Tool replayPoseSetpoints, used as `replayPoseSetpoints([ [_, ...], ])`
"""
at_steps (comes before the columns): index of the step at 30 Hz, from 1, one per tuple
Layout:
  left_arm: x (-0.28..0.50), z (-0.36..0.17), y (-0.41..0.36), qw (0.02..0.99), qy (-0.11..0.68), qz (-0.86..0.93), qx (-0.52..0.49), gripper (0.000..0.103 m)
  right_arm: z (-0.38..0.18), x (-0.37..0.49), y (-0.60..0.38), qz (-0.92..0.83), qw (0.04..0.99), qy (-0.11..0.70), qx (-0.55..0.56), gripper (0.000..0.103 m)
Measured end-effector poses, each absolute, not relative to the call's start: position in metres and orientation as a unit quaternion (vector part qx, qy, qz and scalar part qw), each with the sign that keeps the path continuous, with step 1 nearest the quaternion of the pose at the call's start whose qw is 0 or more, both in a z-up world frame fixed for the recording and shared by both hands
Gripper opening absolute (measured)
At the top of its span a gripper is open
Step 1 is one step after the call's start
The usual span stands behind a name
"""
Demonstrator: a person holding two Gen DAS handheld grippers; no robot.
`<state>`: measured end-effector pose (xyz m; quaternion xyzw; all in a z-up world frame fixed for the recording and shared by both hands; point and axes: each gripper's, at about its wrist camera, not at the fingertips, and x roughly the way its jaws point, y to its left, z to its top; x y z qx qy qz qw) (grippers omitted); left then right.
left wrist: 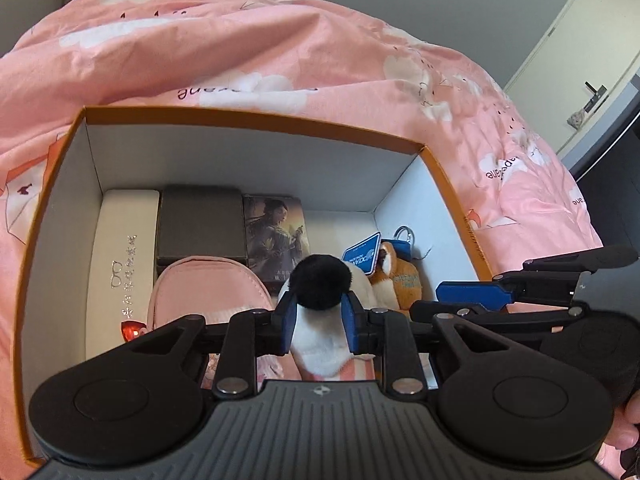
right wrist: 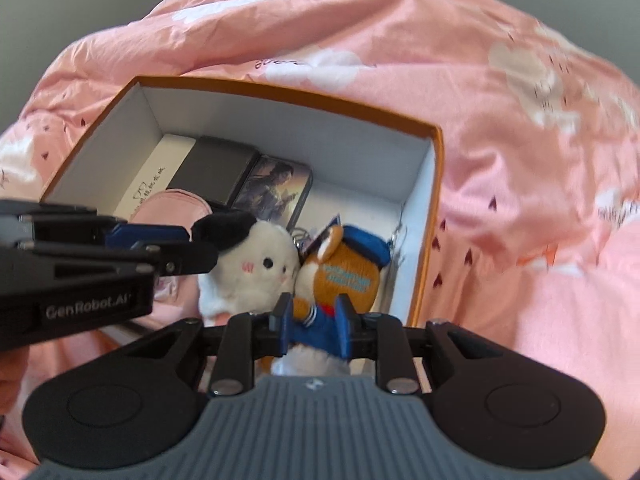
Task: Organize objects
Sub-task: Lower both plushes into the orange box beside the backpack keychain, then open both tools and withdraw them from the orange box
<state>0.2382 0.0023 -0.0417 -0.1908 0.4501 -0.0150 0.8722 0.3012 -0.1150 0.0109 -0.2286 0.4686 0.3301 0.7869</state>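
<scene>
Plush toys are pinched by both sets of jaws inside the orange box [left wrist: 256,116]: the white toy [left wrist: 320,300] by the left gripper [left wrist: 320,326], the orange toy [right wrist: 340,276] by the right gripper [right wrist: 314,330]. Each should be lowered onto the bare floor beside the picture tin [left wrist: 276,232] before release.

The box [left wrist: 256,118] has an orange rim and white inner walls. Around it lies a pink quilt [left wrist: 240,40] printed with white clouds. At the box's ten o'clock sits a cream case [left wrist: 120,248] beside a grey box [left wrist: 200,224]. The plush toy [right wrist: 256,256] is white with black ears; the bear [right wrist: 344,276] is orange, capped blue.
</scene>
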Motion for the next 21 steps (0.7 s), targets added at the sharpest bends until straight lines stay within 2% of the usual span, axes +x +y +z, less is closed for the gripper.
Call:
replayPoseSetpoints([
  [2, 0.240, -0.049, 0.002, 0.870, 0.454, -0.015, -0.192, 0.029, 0.004, 0.301, -0.109, 0.325, 0.785, 0.460, -0.258, 0.018],
  [5, 0.241, -0.055, 0.005, 0.868, 0.451, -0.012, -0.208, 0.029, -0.005, 0.301, -0.106, 0.325, 0.778, 0.463, -0.274, 0.015],
  [13, 0.245, -0.056, 0.002, 0.864, 0.462, -0.011, -0.200, 0.030, -0.020, 0.300, -0.108, 0.319, 0.763, 0.492, -0.270, 0.014],
  [21, 0.226, -0.033, -0.007, 0.889, 0.426, -0.024, -0.167, 0.030, 0.006, 0.278, -0.120, 0.320, 0.791, 0.453, -0.257, 0.015],
])
